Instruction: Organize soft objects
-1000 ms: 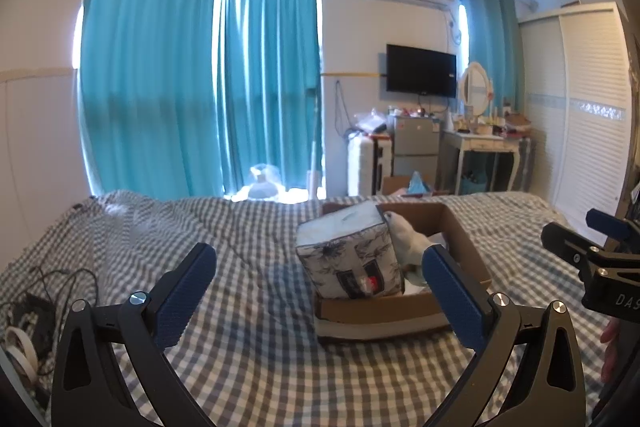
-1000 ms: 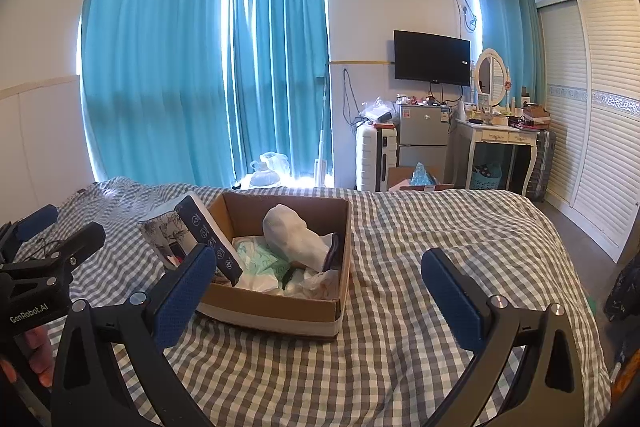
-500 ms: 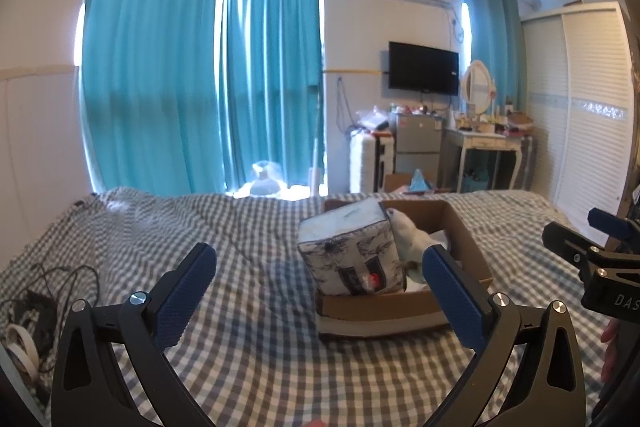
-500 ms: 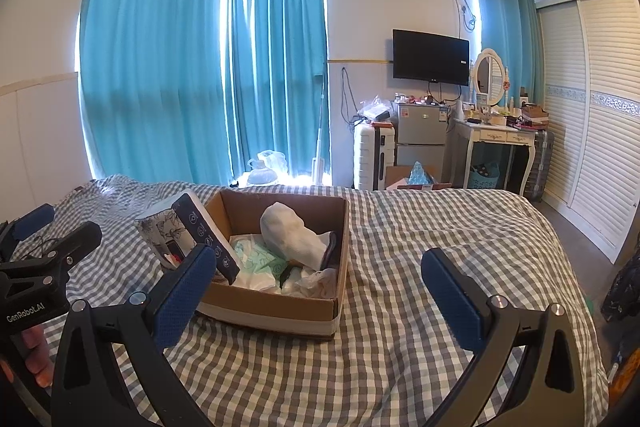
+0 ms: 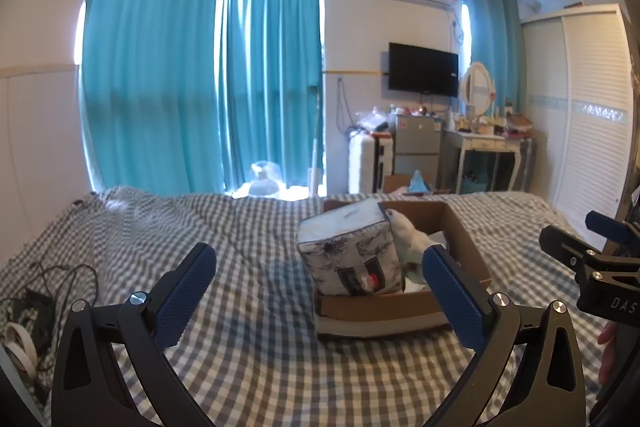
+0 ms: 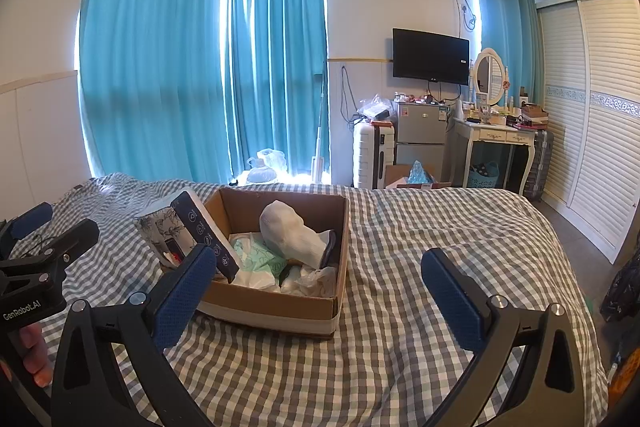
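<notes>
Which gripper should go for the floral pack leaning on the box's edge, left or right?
Probably left. In the left wrist view the floral pack sits nearly centred ahead of the open left gripper. The right gripper is also open, but the pack lies far to its left, at the cardboard box wall.

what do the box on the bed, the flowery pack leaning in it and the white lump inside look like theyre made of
Box: brown corrugated cardboard, matte, with a pale tape band round its base.
Flowery pack: likely soft tissues in thin printed plastic wrap; its sides bulge and carry a slight sheen.
White lump: looks like soft matte fabric or foam, wrinkled; which one is unclear.
Bed cover: woven grey-and-white checked cloth, creased.
</notes>
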